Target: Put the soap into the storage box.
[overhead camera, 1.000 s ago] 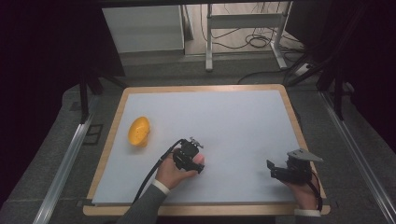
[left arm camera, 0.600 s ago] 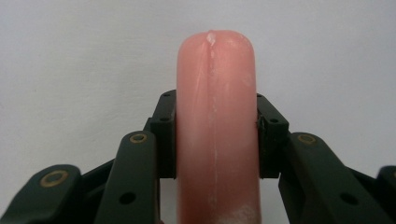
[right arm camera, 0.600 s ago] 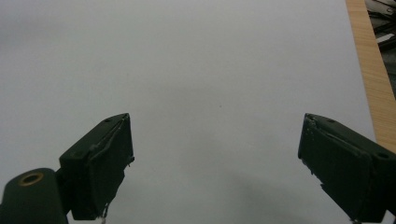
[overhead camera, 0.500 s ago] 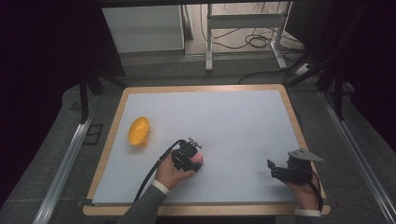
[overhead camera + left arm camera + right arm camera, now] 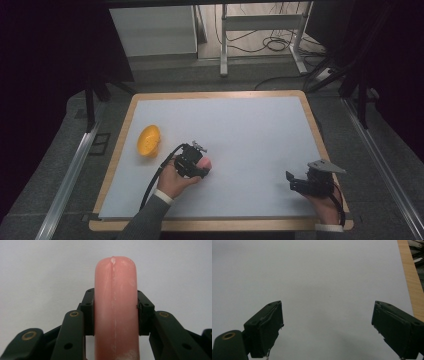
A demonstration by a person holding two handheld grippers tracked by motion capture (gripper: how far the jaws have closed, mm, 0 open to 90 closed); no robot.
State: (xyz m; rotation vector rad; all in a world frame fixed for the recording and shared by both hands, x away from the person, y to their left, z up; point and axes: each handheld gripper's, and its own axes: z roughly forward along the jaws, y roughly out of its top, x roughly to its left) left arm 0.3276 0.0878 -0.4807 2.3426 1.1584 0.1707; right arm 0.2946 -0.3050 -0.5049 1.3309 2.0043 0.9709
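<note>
A pink, sausage-shaped piece (image 5: 115,275) with a rounded tip stands between the jaws of my left gripper (image 5: 115,302), whose pads press on both its sides. In the high view this left gripper (image 5: 196,161) is over the white mat left of centre, with the pink piece (image 5: 204,164) showing at its right. An orange-yellow rounded object (image 5: 148,140) lies on the mat to the left of it, apart from the gripper. My right gripper (image 5: 327,325) is open over bare mat with nothing between its jaws. In the high view the right gripper (image 5: 296,183) is near the front right corner.
The white mat (image 5: 250,130) lies on a wood-edged board (image 5: 220,94). In the right gripper view the board's wooden edge (image 5: 410,275) runs along the right. Metal rails (image 5: 70,175) flank the board, and table legs and cables (image 5: 270,45) stand beyond its far edge.
My left hand has shifted slightly toward the far left with the pink piece in its gripper. The right hand and the orange-yellow object have stayed put.
</note>
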